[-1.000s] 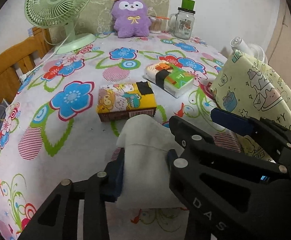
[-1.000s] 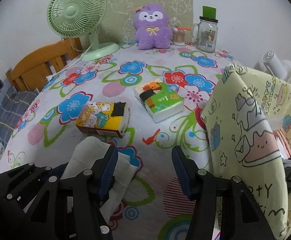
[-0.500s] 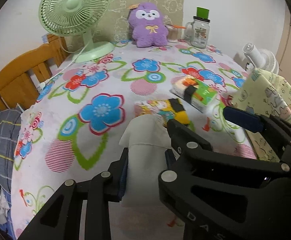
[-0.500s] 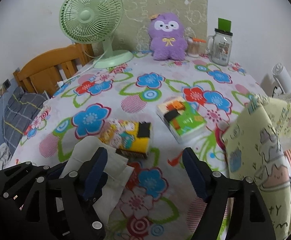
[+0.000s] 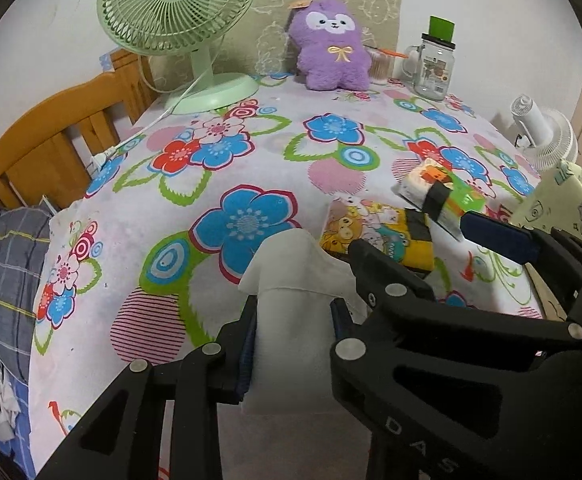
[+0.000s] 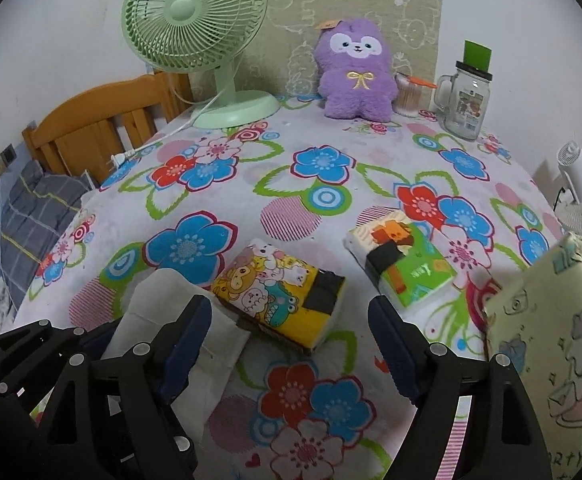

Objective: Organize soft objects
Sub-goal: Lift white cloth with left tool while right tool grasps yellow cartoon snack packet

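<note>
While the white folded cloth is sitting pinched between the blue pads of the left hand-held gripper, its loose upper end is flopping forward above the floral worktop, so the cloth is being held off the surface at the near edge. Just beyond it, the yellow cartoon-print tissue pack is lying flat, and to its right, near but apart, the green and white tissue pack is lying at an angle. The right hand-held gripper is hovering just in front of the yellow pack with its jaws opening wide and nothing between them; its left finger is overlapping the cloth in the right wrist view, though contact cannot be told. A pale yellow cartoon-print fabric bag is standing at the right edge of the worktop. Farther back, the purple plush toy, the green desk fan and a glass mug jar are lining the wall side.

Judging by this, the step in hand is carrying the cloth toward wherever the soft things are being gathered, possibly the bag, though that is a guess. The next move is calling for keeping the pinch firm on limp material while the free gripper is lining up squarely over the yellow pack
</note>
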